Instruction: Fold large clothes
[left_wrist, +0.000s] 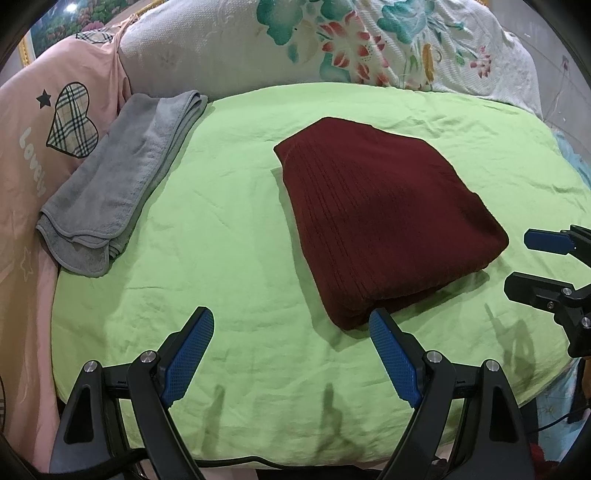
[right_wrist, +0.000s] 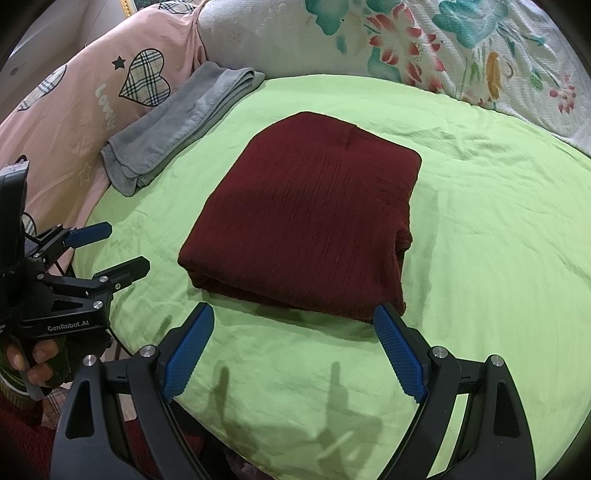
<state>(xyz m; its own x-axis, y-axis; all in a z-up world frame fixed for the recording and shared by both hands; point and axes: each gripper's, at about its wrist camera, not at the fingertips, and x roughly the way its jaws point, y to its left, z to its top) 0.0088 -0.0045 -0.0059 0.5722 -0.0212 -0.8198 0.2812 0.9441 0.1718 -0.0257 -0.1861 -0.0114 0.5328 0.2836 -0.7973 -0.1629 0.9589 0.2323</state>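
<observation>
A dark red ribbed garment (left_wrist: 380, 221) (right_wrist: 306, 221) lies folded into a thick rectangle on the lime green sheet (left_wrist: 221, 221) (right_wrist: 480, 258). My left gripper (left_wrist: 291, 317) hovers open over the sheet, and its right fingertip stands just in front of the garment's near corner. My right gripper (right_wrist: 295, 314) is open too, with the garment's near edge just beyond its blue pads. Nothing sits between either pair of fingers. Each gripper shows in the other's view: the right gripper (left_wrist: 532, 264) at the right edge, the left gripper (right_wrist: 125, 247) at the left.
A folded grey towel (left_wrist: 114, 177) (right_wrist: 184, 122) lies at the sheet's left edge against pink bedding with a plaid heart (left_wrist: 74, 122) (right_wrist: 144, 77). A white floral quilt (left_wrist: 369, 44) (right_wrist: 406, 40) rises behind. A person's hand (right_wrist: 40, 362) holds the left gripper.
</observation>
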